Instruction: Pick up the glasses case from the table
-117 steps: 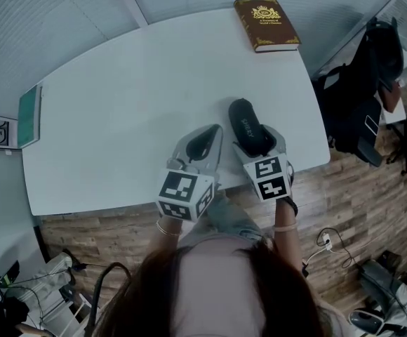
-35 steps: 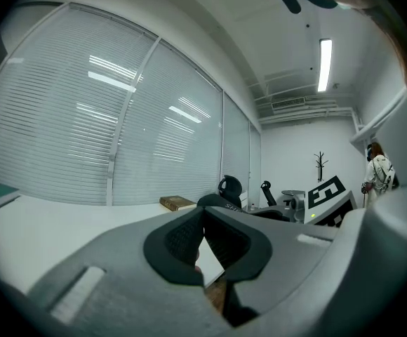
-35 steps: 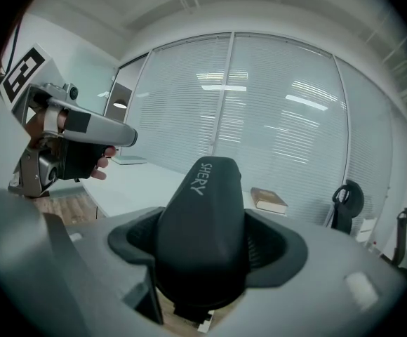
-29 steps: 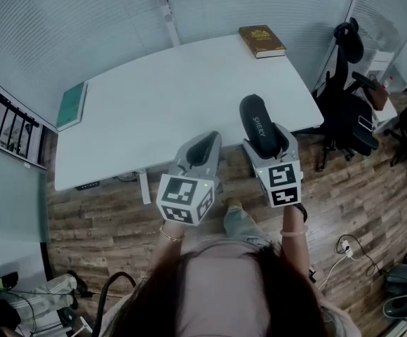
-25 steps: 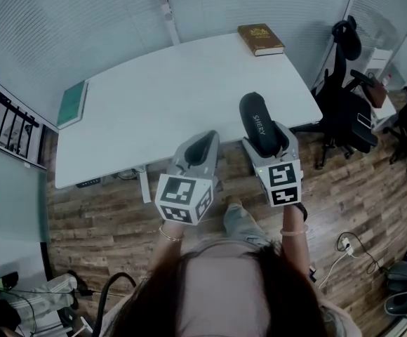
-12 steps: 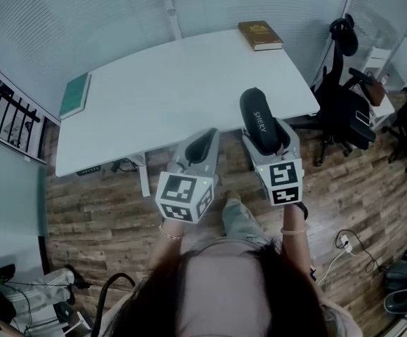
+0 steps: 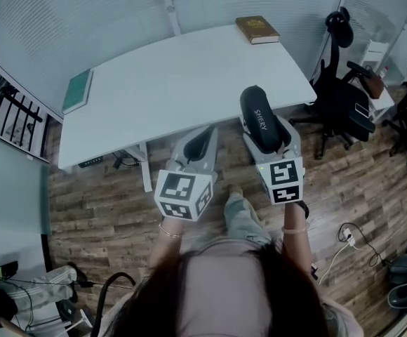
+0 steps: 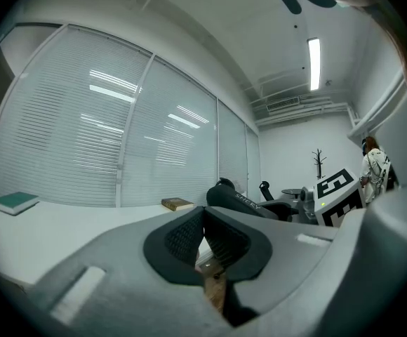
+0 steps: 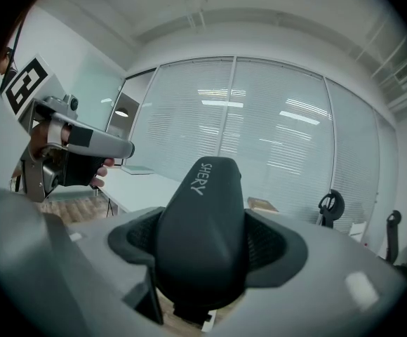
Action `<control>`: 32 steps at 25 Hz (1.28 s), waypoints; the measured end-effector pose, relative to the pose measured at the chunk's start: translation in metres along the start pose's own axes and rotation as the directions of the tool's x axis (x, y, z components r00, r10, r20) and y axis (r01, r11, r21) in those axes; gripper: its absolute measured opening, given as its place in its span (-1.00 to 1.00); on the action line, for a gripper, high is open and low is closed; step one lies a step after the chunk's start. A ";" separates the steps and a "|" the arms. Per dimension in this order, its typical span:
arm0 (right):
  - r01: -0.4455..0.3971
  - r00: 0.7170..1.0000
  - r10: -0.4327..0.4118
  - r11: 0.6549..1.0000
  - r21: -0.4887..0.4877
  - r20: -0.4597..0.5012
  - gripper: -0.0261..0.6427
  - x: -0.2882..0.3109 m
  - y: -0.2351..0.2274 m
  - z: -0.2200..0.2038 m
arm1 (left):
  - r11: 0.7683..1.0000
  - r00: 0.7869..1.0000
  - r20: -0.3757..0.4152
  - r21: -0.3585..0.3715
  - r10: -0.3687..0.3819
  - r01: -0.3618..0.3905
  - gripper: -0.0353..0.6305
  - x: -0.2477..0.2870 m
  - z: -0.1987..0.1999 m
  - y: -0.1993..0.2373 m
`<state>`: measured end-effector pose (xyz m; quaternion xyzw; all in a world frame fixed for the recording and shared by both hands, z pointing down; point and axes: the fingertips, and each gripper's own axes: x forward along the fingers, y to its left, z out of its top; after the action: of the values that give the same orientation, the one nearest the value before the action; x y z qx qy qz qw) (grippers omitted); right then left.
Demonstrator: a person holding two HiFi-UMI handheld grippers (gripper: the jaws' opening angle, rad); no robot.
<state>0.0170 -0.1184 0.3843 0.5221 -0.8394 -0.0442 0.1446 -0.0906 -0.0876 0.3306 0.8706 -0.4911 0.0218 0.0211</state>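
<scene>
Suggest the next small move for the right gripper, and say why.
Probably just hold steady with the jaws closed: the right gripper is shut on the glasses case, which is already off the table. The left gripper is shut on nothing, so it needn't help.

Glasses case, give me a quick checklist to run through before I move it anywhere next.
1. Glasses case held by right gripper: ok, jaws closed on both its sides.
2. Case off the table: ok, it is in the air.
3. Grip firm enough: cannot tell; the far end sticks out past the jaws.
4. Left gripper free: ok, jaws together, nothing between them.
5. Brown book and green book away from the case: ok.
</scene>
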 end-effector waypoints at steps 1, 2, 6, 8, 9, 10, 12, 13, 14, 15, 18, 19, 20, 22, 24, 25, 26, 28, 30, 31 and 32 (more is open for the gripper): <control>0.002 1.000 -0.002 1.000 0.000 0.000 0.12 -0.004 0.001 -0.001 | 1.000 1.000 0.000 0.002 0.000 0.000 -0.87 -0.002 0.000 -0.002; 0.004 1.000 -0.004 1.000 0.002 0.001 0.12 -0.008 0.001 -0.002 | 1.000 1.000 0.001 0.003 0.001 -0.001 -0.87 -0.005 -0.001 -0.004; 0.012 1.000 -0.012 1.000 0.006 0.006 0.12 -0.021 0.004 -0.003 | 1.000 1.000 0.002 0.010 -0.002 0.002 -0.87 -0.015 0.000 -0.012; 0.015 1.000 -0.015 1.000 0.005 0.007 0.12 -0.026 0.006 -0.003 | 1.000 1.000 0.001 0.017 -0.004 0.004 -0.87 -0.020 0.000 -0.016; 0.016 1.000 -0.016 1.000 0.005 0.008 0.12 -0.028 0.007 -0.004 | 1.000 1.000 0.001 0.020 -0.003 0.003 -0.87 -0.022 0.000 -0.016; 0.017 1.000 -0.017 1.000 0.007 0.009 0.12 -0.030 0.008 -0.004 | 1.000 1.000 0.002 0.022 -0.001 0.001 -0.87 -0.024 0.001 -0.017; 0.020 1.000 -0.020 1.000 0.009 0.013 0.12 -0.035 0.008 -0.003 | 1.000 1.000 0.005 0.024 0.006 -0.006 -0.87 -0.028 0.003 -0.017; 0.022 1.000 -0.022 1.000 0.009 0.016 0.12 -0.037 0.008 -0.002 | 1.000 1.000 0.006 0.025 0.009 -0.010 -0.87 -0.031 0.004 -0.017; 0.024 1.000 -0.024 1.000 0.008 0.019 0.12 -0.040 0.009 -0.001 | 1.000 1.000 0.008 0.025 0.013 -0.013 -0.87 -0.033 0.005 -0.018; 0.025 0.999 -0.025 1.000 0.007 0.023 0.12 -0.042 0.009 0.000 | 1.000 1.000 0.010 0.025 0.016 -0.016 -0.87 -0.035 0.005 -0.018; 0.027 0.999 -0.027 1.000 0.004 0.030 0.12 -0.048 0.014 0.003 | 1.000 1.000 0.014 0.021 0.020 -0.020 -0.87 -0.042 0.005 -0.020; 0.028 0.999 -0.028 1.000 0.003 0.033 0.12 -0.050 0.015 0.005 | 1.000 1.000 0.015 0.020 0.019 -0.019 -0.87 -0.044 0.005 -0.021; 0.029 0.999 -0.029 1.000 0.002 0.036 0.12 -0.052 0.017 0.006 | 1.000 1.000 0.017 0.019 0.017 -0.018 -0.87 -0.046 0.005 -0.023; 0.029 0.999 -0.029 1.000 -0.001 0.043 0.12 -0.056 0.020 0.007 | 1.000 1.000 0.021 0.019 0.015 -0.015 -0.87 -0.050 0.004 -0.027; 0.026 0.999 -0.026 1.000 -0.005 0.048 0.12 -0.059 0.024 0.008 | 1.000 1.000 0.023 0.015 0.014 -0.014 -0.87 -0.053 0.003 -0.029; 0.025 0.999 -0.024 1.000 -0.008 0.049 0.12 -0.060 0.025 0.008 | 1.000 1.000 0.023 0.013 0.014 -0.014 -0.87 -0.054 0.002 -0.030; 0.024 0.999 -0.023 1.000 -0.009 0.049 0.12 -0.062 0.026 0.009 | 1.000 1.000 0.024 0.012 0.013 -0.013 -0.87 -0.055 0.003 -0.031; 0.023 0.999 -0.022 1.000 -0.010 0.045 0.12 -0.063 0.028 0.008 | 1.000 1.000 0.025 0.012 0.011 -0.011 -0.87 -0.057 0.003 -0.032; 0.024 0.999 -0.023 1.000 -0.012 0.042 0.12 -0.065 0.029 0.008 | 1.000 1.000 0.026 0.012 0.010 -0.010 -0.87 -0.058 0.004 -0.032; 0.024 0.999 -0.024 1.000 -0.014 0.042 0.12 -0.065 0.029 0.008 | 1.000 1.000 0.027 0.012 0.010 -0.011 -0.87 -0.058 0.004 -0.032; 0.025 0.999 -0.024 1.000 -0.017 0.043 0.12 -0.065 0.029 0.009 | 1.000 1.000 0.027 0.013 0.013 -0.013 -0.87 -0.058 0.005 -0.031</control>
<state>0.0157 -0.0483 0.3692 0.5301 -0.8353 -0.0647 0.1307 -0.0936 -0.0225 0.3223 0.8677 -0.4968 0.0134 0.0083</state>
